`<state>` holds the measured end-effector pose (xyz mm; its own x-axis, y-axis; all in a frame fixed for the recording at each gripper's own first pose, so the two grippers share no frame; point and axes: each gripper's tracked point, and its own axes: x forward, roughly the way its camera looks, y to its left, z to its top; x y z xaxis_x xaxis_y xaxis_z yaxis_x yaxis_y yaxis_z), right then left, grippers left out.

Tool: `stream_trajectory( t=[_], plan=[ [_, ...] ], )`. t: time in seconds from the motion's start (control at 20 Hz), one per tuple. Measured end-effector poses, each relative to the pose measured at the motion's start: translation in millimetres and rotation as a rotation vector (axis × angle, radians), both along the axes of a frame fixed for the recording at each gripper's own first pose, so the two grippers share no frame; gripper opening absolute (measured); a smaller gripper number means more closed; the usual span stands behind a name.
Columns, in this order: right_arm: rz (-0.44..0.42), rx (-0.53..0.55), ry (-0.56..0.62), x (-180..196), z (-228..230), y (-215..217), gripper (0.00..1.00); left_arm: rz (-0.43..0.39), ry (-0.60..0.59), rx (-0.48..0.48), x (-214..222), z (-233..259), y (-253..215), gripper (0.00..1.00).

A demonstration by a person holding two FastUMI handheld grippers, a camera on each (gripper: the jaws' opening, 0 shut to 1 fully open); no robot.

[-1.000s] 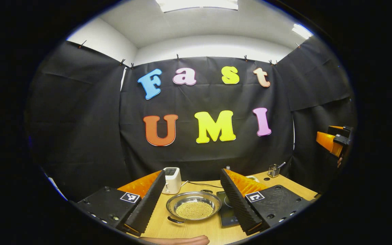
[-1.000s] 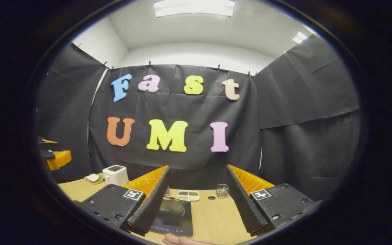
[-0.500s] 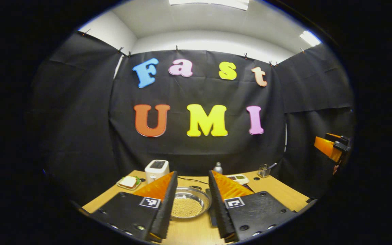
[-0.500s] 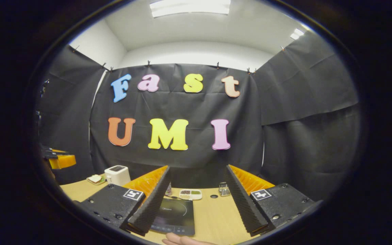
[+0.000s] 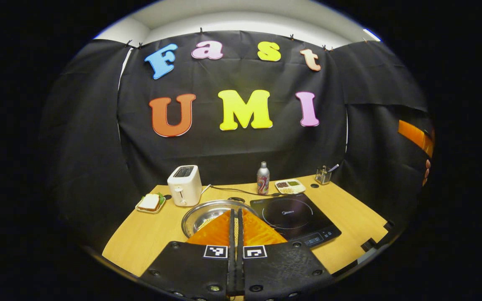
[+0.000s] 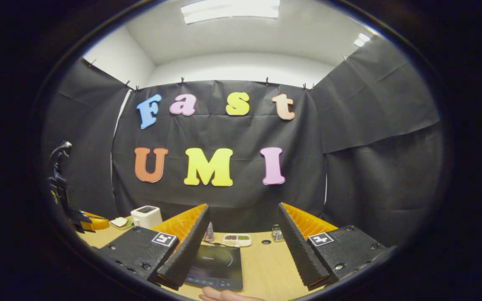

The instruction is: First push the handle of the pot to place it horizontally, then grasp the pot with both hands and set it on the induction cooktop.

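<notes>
The shiny steel pot sits on the table, touching the induction cooktop. The left gripper is clenched empty above it; the right gripper gapes wide.

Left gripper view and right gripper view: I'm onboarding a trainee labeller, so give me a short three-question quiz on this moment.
1. True or false: the round steel pot sits on the black induction cooktop.
2. Multiple choice: how do the two grippers stand? A) left gripper shut, right gripper open; B) both open; C) left open, right shut.
3. Fill in: on the wooden table, the white toaster stands between the small plate with a sandwich and the ____.

Key:
1. False: it rests on the table, left of the cooktop.
2. A
3. slim metal bottle
</notes>
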<state>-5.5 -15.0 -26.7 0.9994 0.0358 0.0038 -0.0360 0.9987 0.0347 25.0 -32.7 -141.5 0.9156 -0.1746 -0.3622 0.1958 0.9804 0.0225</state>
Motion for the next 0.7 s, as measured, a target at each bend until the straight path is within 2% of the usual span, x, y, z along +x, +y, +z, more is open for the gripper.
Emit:
stream_trajectory(
  t=[0.1,0.2,0.55,0.7],
  plan=[
    [0.001,-0.008,0.012,2,-6,0,1.00,0.003,0.045,-0.002,3,-22,2,0.00],
    [0.000,-0.011,0.025,5,-11,-1,0.98,-0.002,0.095,-0.011,4,-45,2,0.00],
    [-0.012,-0.017,0.051,13,-21,-7,1.00,0.039,0.240,-0.010,12,-120,23,0.00],
    [-0.007,-0.026,0.054,14,-24,-4,0.98,0.035,0.324,-0.042,13,-153,23,0.00]
  ],
)
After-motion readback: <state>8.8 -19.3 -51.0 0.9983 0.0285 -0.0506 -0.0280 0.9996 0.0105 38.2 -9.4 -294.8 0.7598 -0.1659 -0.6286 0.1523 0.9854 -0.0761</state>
